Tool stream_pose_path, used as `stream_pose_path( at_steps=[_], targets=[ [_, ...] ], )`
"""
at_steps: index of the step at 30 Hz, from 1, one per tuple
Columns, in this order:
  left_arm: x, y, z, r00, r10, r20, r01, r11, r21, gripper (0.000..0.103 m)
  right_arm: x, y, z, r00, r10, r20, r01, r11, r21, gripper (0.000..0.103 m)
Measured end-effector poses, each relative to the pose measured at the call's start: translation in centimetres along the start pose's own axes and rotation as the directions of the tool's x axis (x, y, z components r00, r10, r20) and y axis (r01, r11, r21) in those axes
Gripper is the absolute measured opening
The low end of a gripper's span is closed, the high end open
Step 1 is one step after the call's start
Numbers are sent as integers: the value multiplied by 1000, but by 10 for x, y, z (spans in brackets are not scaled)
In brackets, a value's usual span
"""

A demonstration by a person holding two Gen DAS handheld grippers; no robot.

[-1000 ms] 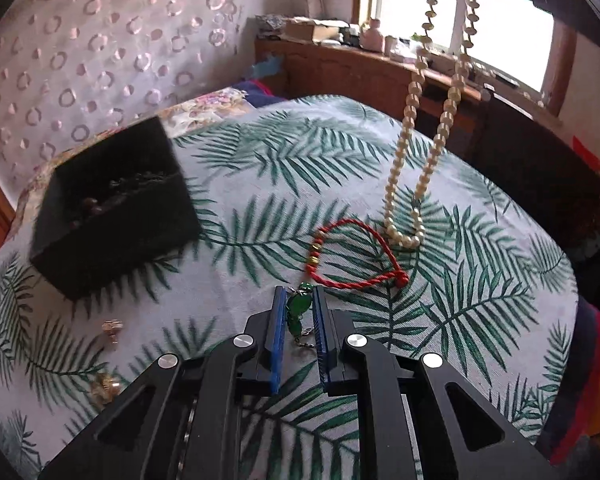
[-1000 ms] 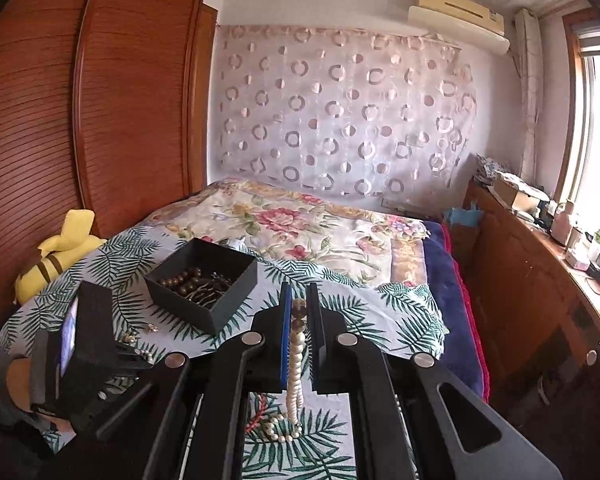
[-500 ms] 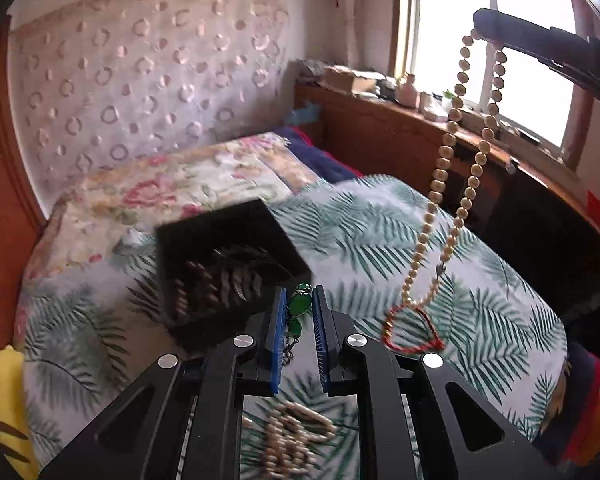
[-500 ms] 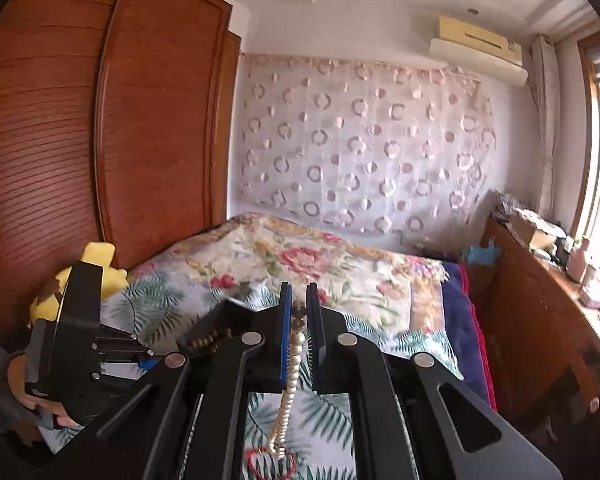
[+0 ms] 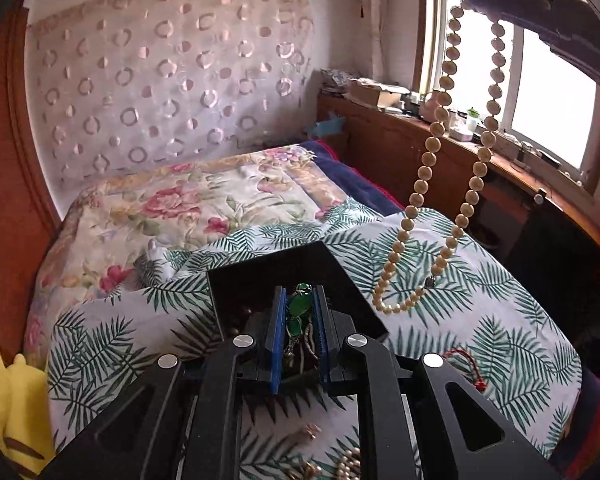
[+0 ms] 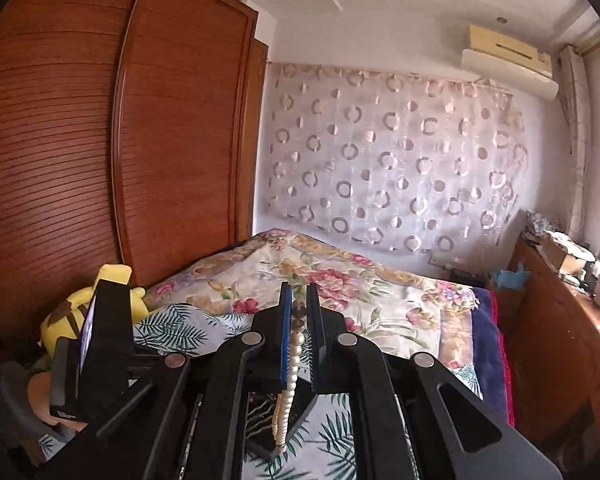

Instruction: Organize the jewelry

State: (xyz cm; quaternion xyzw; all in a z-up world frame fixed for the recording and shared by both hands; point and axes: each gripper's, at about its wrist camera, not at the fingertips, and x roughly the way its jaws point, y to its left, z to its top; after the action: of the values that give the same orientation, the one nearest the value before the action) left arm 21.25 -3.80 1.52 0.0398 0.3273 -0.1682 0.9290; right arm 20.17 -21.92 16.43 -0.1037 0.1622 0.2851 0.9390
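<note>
My left gripper [image 5: 299, 294] is shut on a green stone pendant [image 5: 299, 305] whose chain dangles between the blue pads. It hangs just above the open black jewelry box [image 5: 260, 284] on the palm-leaf cloth [image 5: 480, 340]. My right gripper [image 6: 298, 306] is shut on a pearl necklace [image 6: 288, 380], which hangs down between its fingers. In the left wrist view the same pearl necklace [image 5: 428, 184] hangs in a long loop from the upper right, its lower end above the cloth right of the box. The box [image 6: 296, 420] shows below the right gripper, mostly hidden.
A red cord bracelet [image 5: 466, 364] lies on the cloth right of the box. Small gold pieces and beads [image 5: 340, 464] lie near the front edge. A yellow plush toy [image 5: 8, 404] sits at the left. Floral bedding [image 5: 180, 208], wardrobe [image 6: 100, 140] and a cluttered wooden ledge [image 5: 420, 120] surround the spot.
Both grippers rose and moved toward the box. The pendant is now over the box, and the pearl necklace has lifted clear of the cloth and the red bracelet.
</note>
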Motion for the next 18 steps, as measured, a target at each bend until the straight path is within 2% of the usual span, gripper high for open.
stream_pose_path(
  at_steps=[8,15,18],
  targets=[
    [21,16,5,1000,-7,-17,7,1000,-27,12,41,-7,-3,997,66,-43,-65,998,21,8],
    [46,20,-11,997,-13,-73,10,999,-37,13,89,-9,-43,981,110,-160,-100,993,67,8],
    [45,20,-16,997,-9,-73,6,999,-36,17,110,-7,-66,967,130,-217,-112,989,92,8]
  ],
)
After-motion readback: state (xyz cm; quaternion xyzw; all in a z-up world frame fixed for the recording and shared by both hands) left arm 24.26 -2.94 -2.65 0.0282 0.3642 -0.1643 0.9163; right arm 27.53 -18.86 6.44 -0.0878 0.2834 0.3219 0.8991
